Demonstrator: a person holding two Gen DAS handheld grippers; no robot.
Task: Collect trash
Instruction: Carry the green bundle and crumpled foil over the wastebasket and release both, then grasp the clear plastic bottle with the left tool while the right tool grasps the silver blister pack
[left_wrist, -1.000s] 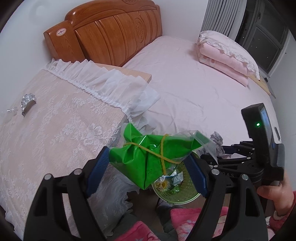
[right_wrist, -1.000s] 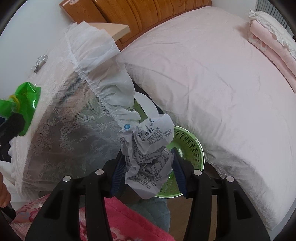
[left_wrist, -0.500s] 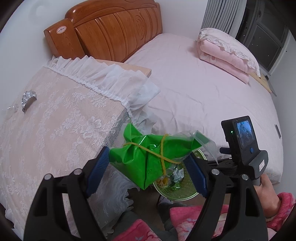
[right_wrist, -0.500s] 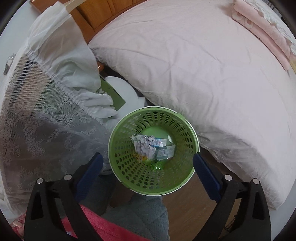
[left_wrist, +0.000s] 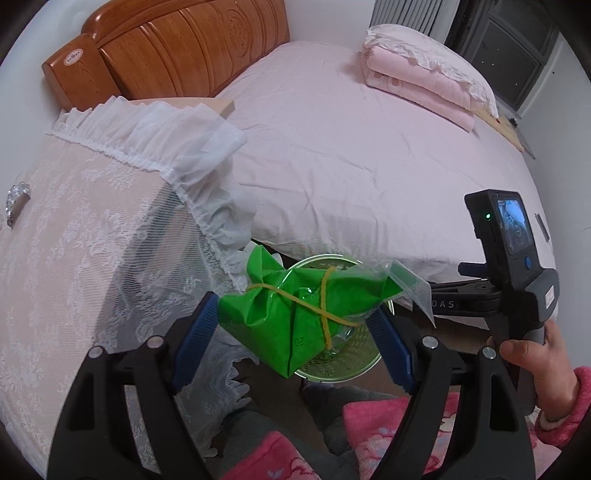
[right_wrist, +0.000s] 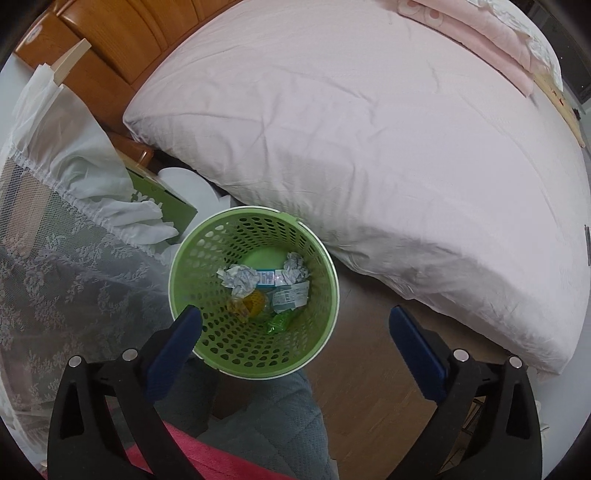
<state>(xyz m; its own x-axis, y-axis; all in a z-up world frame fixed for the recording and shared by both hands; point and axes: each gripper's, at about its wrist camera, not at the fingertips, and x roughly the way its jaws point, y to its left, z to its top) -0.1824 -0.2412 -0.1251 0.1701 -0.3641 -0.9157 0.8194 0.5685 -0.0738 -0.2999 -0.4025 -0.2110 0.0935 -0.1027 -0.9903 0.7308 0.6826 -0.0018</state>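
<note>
My left gripper (left_wrist: 295, 325) is shut on a crumpled green plastic bag (left_wrist: 291, 317) tied with a yellow rubber band, held just above the green perforated trash basket (left_wrist: 343, 363). My right gripper (right_wrist: 295, 325) is open and empty, above the basket (right_wrist: 207, 258). Crumpled white paper (right_wrist: 240, 278), a second paper ball (right_wrist: 295, 266), wrappers and a yellow item lie on the basket's bottom. The right gripper's body and camera (left_wrist: 509, 251) show at the right of the left wrist view.
The basket stands on the wood floor between a lace-covered table (left_wrist: 74, 258) and a pink-sheeted bed (right_wrist: 369, 129). A small foil piece (left_wrist: 16, 195) lies on the table. A folded pink quilt (left_wrist: 424, 74) lies on the bed. A green box (right_wrist: 159, 199) sits under the table.
My right gripper opened and dropped its crumpled white paper into the basket, then drew back a little. My left gripper moved right over the basket with the green bag.
</note>
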